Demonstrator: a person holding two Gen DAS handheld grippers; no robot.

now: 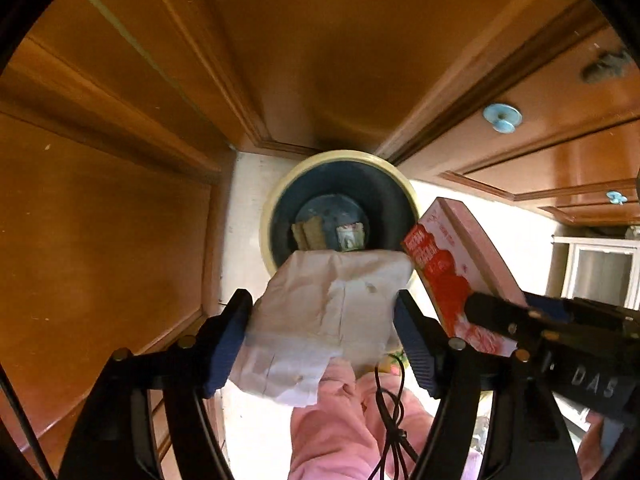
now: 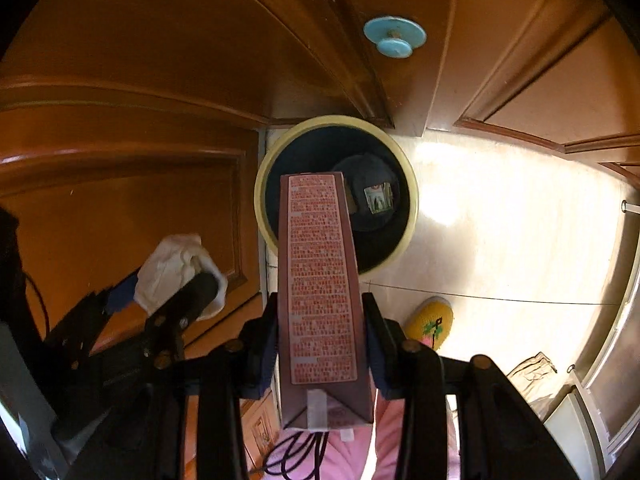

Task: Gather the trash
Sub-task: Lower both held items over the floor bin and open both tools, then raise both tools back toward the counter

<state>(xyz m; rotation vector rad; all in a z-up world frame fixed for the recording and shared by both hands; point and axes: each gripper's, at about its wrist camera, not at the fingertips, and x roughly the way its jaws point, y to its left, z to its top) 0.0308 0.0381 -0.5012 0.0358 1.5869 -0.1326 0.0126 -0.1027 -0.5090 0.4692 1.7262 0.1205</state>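
I hold both tongs above a round, cream-rimmed bin with a dark blue inside (image 1: 276, 200), which stands on a pale floor in a corner of brown wooden cabinet doors (image 1: 100, 220). My left tongs (image 1: 322, 336) are clamped on a crumpled white paper wrapper (image 1: 320, 320), hanging over the near rim of the bin. My right tongs (image 2: 322, 352) grip a long pink and red printed carton (image 2: 320, 280), its far end over the bin's mouth. Two small scraps (image 1: 328, 234) already lie at the bottom of the bin. Judging by this, some trash is collected, and both held pieces are yet to be dropped. A yellow knitted slipper (image 2: 430, 320) lies right of the bin.
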